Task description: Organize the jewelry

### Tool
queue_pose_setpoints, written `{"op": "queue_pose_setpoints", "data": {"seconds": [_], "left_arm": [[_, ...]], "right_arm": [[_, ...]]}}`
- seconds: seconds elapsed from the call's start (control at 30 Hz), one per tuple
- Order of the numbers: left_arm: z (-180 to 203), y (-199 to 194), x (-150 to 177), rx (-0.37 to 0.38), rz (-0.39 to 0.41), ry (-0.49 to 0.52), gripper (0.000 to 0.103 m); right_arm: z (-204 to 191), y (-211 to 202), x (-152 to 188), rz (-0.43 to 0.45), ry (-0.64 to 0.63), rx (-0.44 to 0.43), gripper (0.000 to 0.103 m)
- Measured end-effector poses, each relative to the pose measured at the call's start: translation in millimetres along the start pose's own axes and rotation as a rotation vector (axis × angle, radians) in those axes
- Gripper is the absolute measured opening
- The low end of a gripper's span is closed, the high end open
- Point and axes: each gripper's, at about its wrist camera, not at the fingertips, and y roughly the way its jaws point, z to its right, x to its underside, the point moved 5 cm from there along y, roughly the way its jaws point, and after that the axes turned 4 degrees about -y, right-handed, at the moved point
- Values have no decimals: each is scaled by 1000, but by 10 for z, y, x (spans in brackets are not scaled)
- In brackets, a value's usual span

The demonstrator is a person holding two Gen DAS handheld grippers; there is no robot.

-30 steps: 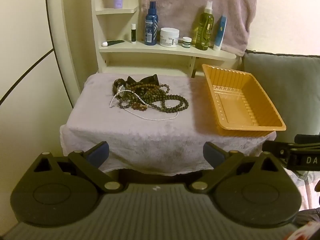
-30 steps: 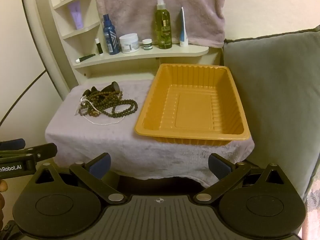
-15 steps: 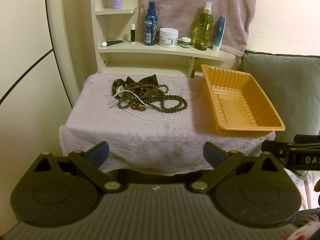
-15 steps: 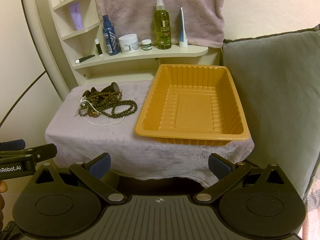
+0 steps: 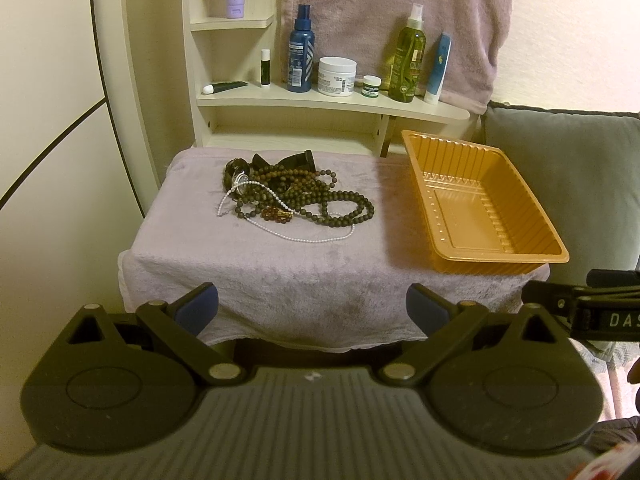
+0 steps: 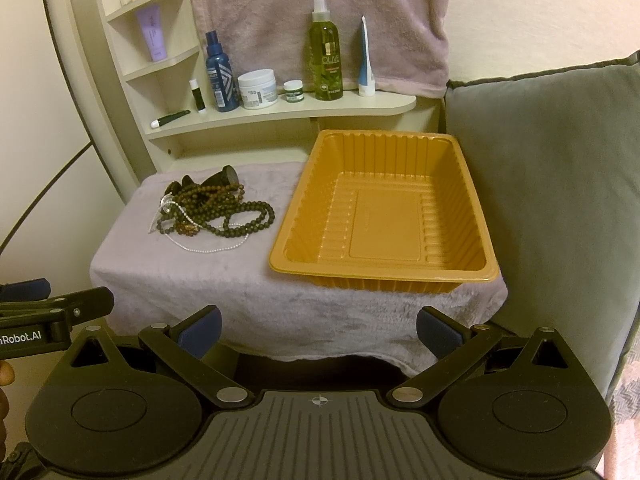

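A tangled pile of dark bead necklaces (image 5: 296, 194) (image 6: 218, 210) lies on the left part of a towel-covered table (image 5: 280, 268) (image 6: 172, 276). A thin white pearl string (image 5: 304, 237) (image 6: 208, 249) trails out of the pile toward me. An empty orange plastic tray (image 5: 480, 204) (image 6: 384, 208) sits on the table's right side. My left gripper (image 5: 312, 310) is open, in front of the table's near edge and well short of the pile. My right gripper (image 6: 318, 330) is open too, below the tray's front rim, with nothing between its fingers.
A cream shelf (image 5: 328, 102) (image 6: 280, 114) behind the table carries several bottles, jars and tubes, with a pink towel (image 5: 392, 8) hanging above. A grey cushion (image 6: 552, 184) presses against the table's right side. The other gripper shows at each view's edge.
Both views have shifted only very slightly; the table and tray sit a touch lower and left in the frames. The jewelry and tray have not moved.
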Motion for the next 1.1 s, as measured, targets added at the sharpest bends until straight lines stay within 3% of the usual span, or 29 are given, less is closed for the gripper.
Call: {"op": "queue_pose_setpoints", "data": {"seconds": [1.1], "left_arm": [[37, -19, -26, 2, 1, -2, 100]], "right_arm": [[2, -29, -12, 3, 0, 1, 103]]}}
